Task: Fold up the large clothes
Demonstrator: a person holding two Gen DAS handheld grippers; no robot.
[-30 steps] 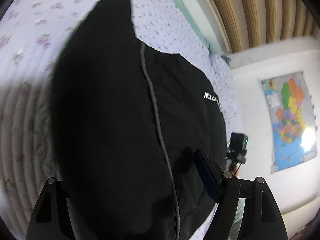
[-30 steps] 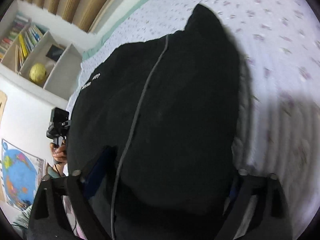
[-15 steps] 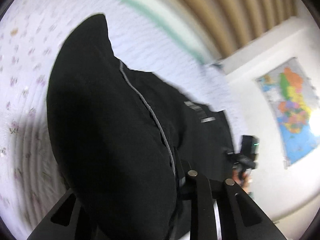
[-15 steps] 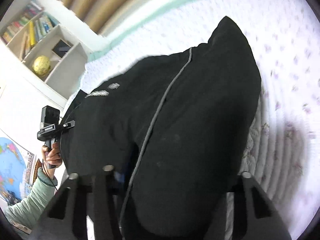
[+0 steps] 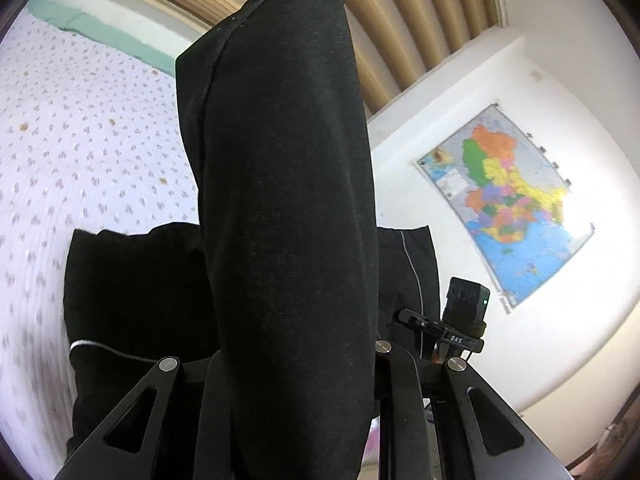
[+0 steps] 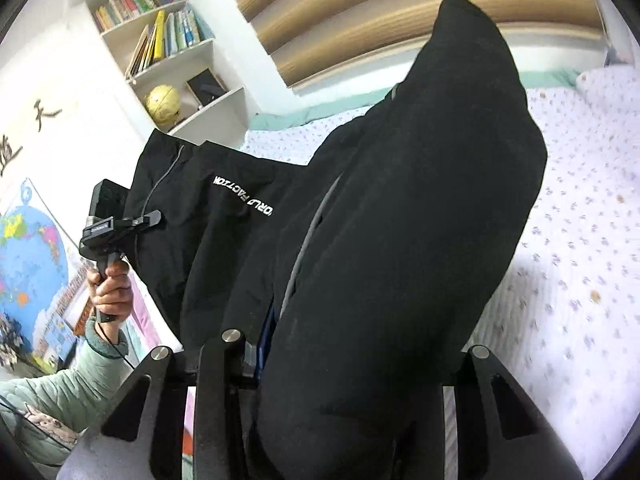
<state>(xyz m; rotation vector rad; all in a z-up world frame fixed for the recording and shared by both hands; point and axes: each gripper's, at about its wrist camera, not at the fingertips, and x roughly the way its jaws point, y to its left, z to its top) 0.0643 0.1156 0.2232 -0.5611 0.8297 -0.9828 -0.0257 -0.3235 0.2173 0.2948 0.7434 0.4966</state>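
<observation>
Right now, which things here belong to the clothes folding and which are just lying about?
Folding job:
black garment
left tongs
right tongs
floral bedspread

Lying about:
wall map
bookshelf
yellow globe

Bed point(image 5: 80, 152): white quilted cover, small purple floral print, green trim at far edge. Headboard point(image 5: 400, 12): tan vertical ribbed panels. Walls point(image 5: 460, 92): white. Colored map point(image 5: 508, 204) pinned on wall. White shelf unit point(image 6: 168, 40): books point(image 6: 168, 36), yellow globe point(image 6: 162, 102), small dark frame point(image 6: 206, 86). Light: bright daylight.
</observation>
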